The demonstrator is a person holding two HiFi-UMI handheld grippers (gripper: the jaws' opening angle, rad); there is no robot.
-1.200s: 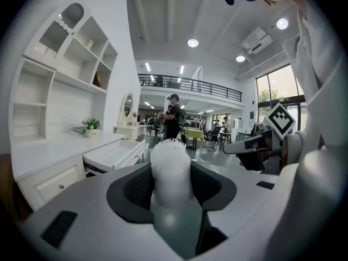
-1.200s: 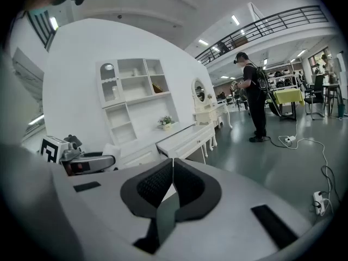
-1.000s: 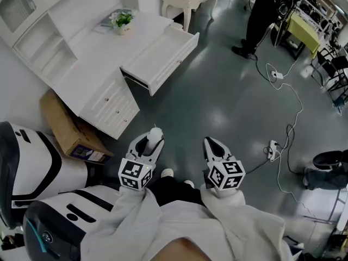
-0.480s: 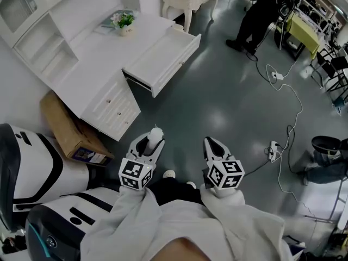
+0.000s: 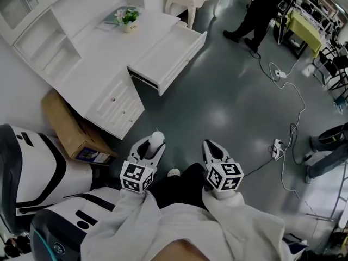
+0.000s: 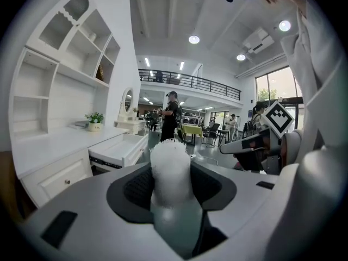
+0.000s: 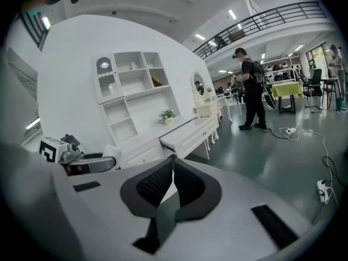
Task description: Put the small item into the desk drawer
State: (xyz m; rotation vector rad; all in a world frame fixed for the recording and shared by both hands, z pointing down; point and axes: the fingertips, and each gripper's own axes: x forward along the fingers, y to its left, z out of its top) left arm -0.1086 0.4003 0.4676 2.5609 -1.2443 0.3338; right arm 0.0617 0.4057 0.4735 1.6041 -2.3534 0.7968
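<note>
A small white fuzzy item (image 6: 169,170) stands upright between the jaws of my left gripper (image 6: 169,181), which is shut on it; in the head view the small white item (image 5: 156,140) pokes out of the left gripper (image 5: 151,148) low in the middle. My right gripper (image 5: 214,151) is held beside it, shut with nothing between its jaws, as the right gripper (image 7: 172,182) view confirms. The white desk's drawer (image 5: 169,56) stands pulled open ahead and to the left, well away from both grippers; the open drawer (image 6: 120,148) appears empty.
A potted plant (image 5: 128,18) sits on the white desk top (image 5: 92,53) below a shelf unit. A cardboard box (image 5: 69,125) leans by the desk. A person (image 5: 260,10) stands far right. Cables and a power strip (image 5: 277,147) lie on the grey floor. A white robot body (image 5: 32,167) is at left.
The view has shifted slightly, so the desk and drawer sit a little further right and lower. The distant person has stepped. Both grippers hold the same pose.
</note>
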